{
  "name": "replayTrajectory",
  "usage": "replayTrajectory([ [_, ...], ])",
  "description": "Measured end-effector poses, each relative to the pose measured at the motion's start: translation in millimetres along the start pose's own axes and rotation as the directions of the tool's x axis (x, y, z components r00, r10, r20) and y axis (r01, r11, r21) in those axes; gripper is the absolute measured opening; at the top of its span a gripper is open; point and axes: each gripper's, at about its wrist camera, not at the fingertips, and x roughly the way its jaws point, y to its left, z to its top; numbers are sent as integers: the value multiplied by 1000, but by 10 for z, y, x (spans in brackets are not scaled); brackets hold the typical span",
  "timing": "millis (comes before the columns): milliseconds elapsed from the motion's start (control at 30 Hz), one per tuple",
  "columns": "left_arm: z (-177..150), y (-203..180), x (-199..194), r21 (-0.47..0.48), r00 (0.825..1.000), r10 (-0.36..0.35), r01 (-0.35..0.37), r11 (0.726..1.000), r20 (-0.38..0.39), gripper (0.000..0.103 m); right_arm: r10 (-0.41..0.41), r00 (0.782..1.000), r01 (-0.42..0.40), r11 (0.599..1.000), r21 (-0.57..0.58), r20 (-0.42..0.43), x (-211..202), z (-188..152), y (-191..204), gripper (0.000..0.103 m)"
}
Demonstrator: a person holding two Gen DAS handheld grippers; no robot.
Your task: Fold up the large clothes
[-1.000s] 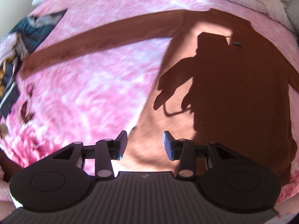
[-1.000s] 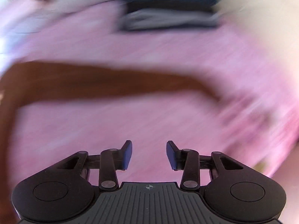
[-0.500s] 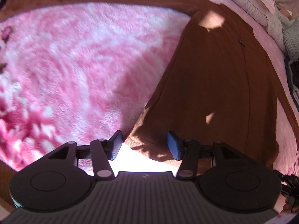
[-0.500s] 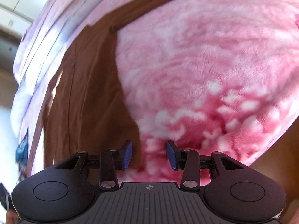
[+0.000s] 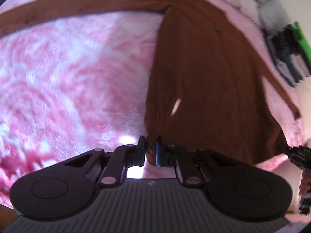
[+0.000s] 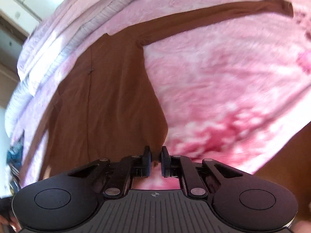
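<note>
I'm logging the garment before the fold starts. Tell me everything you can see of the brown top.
The brown top is a plain, thin-looking long-sleeved garment spread flat on the pink fleece blanket. Both sleeves stretch straight out sideways from the shoulders; one shows in the right wrist view. A small dark mark sits near the chest. The left gripper pinches one bottom hem corner, the right gripper the other. The fabric lies mostly smooth, bunching slightly at the pinched corners.

1. A bed (image 6: 223,73) covered in a fluffy pink blanket (image 5: 68,77) carries everything.
2. A brown garment (image 5: 204,81) lies spread flat across it.
3. Folded pale bedding (image 6: 64,29) lies along the far edge.
</note>
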Motion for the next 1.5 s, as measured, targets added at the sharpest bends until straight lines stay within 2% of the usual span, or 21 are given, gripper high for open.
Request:
replayTrajectory([
  [133, -25, 132, -99, -32, 999, -28, 27, 999, -21, 8, -59, 988, 55, 998, -27, -144, 217, -50, -79, 7],
  [167, -48, 124, -31, -10, 999, -2, 2, 1000, -37, 9, -108, 968, 100, 994, -44, -226, 359, -76, -70, 7],
  [200, -71, 84, 63, 12, 997, 47, -46, 999, -58, 9, -185, 931, 165, 982, -89, -314, 501, -80, -35, 14],
  [233, -87, 39, 158, 37, 992, 91, -88, 995, -82, 10, -279, 889, 233, 958, -165, -364, 590, -88, 26, 28],
  [300, -81, -64, 239, 83, 979, 173, -165, 983, -105, 17, -483, 838, 389, 855, -342, -255, 562, -92, 230, 39],
  [333, -62, -125, 212, 96, 973, 205, -196, 976, -103, 19, -529, 835, 438, 804, -402, -149, 495, -77, 360, 39],
  [367, -44, -205, 154, 116, 964, 254, -244, 963, -81, 20, -517, 855, 457, 783, -422, -34, 401, -58, 497, 39],
  [400, -31, -295, 80, 145, 954, 296, -288, 947, -38, 19, -465, 883, 444, 796, -410, 53, 317, -43, 614, 40],
  [467, -15, -466, -60, 186, 948, 311, -319, 929, 72, 19, -310, 942, 336, 848, -409, 130, 284, -49, 816, 41],
  [500, -5, -547, -91, 189, 948, 296, -314, 930, 117, 20, -262, 954, 298, 850, -435, 143, 335, -85, 892, 41],
  [567, 1, -701, -23, 192, 959, 241, -268, 944, 149, 27, -245, 957, 289, 812, -507, 154, 543, -239, 993, 41],
  [667, -97, -896, 326, 226, 970, 213, -234, 945, 116, 32, -321, 944, 308, 763, -569, 79, 824, -578, 953, 40],
  [700, -166, -907, 442, 236, 968, 238, -250, 939, 76, 31, -295, 948, 308, 773, -554, 116, 727, -695, 894, 41],
  [733, -256, -918, 537, 240, 962, 271, -272, 932, 37, 32, -296, 951, 296, 797, -527, 87, 659, -771, 812, 41],
  [800, -491, -959, 469, 262, 953, 287, -302, 917, 93, 32, -305, 952, 271, 860, -432, -11, 507, -874, 615, 41],
  [867, -661, -952, 344, 246, 950, 306, -312, 918, 64, 32, -363, 911, 268, 881, -389, -195, 455, -988, 434, 41],
  [900, -726, -938, 291, 220, 948, 317, -313, 924, 15, 32, -354, 911, 260, 891, -372, -211, 342, -1041, 385, 41],
  [967, -863, -931, 137, 156, 942, 332, -321, 934, -51, 32, -302, 940, 227, 902, -366, -161, -24, -1088, 392, 41],
  [1167, -1097, -1431, -768, 167, 938, 337, -347, 923, 87, 38, -167, 985, 134, 909, -395, -51, -1056, -925, 875, 43],
  [1300, -1050, -2022, -1309, 184, 935, 311, -340, 922, 169, 54, -99, 995, 85, 893, -442, -8, -1554, -873, 1236, 71],
  [1500, -1277, -2543, -1899, 201, 931, 289, -334, 921, 223, 66, -40, 999, 33, 885, -465, -5, -2045, -969, 1477, 74],
])
